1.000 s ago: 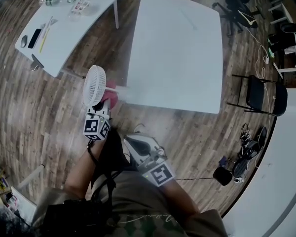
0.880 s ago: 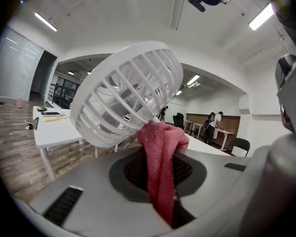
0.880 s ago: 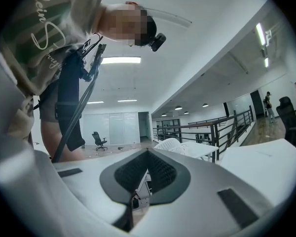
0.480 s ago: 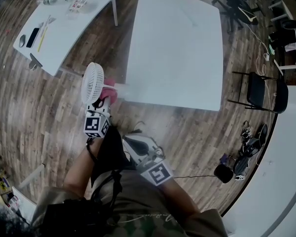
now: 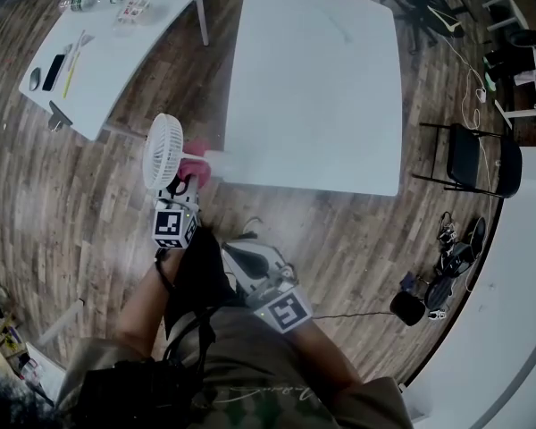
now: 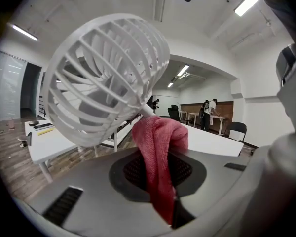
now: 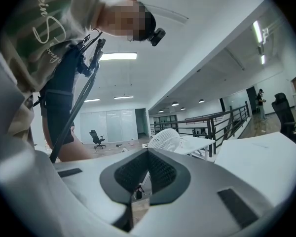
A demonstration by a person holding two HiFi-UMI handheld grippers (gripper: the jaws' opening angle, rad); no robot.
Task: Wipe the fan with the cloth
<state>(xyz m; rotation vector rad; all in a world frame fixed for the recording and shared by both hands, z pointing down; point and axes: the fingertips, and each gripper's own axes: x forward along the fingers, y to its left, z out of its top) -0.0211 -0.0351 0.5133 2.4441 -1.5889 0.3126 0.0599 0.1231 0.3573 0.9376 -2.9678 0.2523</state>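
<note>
A white fan lies tipped over at the near left corner of the big white table, its round cage hanging out over the floor. My left gripper is shut on a pink cloth, which presses against the fan's neck just behind the cage. In the left gripper view the cloth hangs from between the jaws of the left gripper, and the fan's cage fills the upper left. My right gripper stays back near my body, shut and empty; in its own view the right gripper faces the far-off fan.
A second white table at the upper left carries a bottle, a phone and pens. A black folding chair and a heap of cables are on the wooden floor to the right. People stand far off.
The left gripper has rolled a little with the cloth still on the fan's neck, and the cage has shifted slightly left. The right gripper has kept still.
</note>
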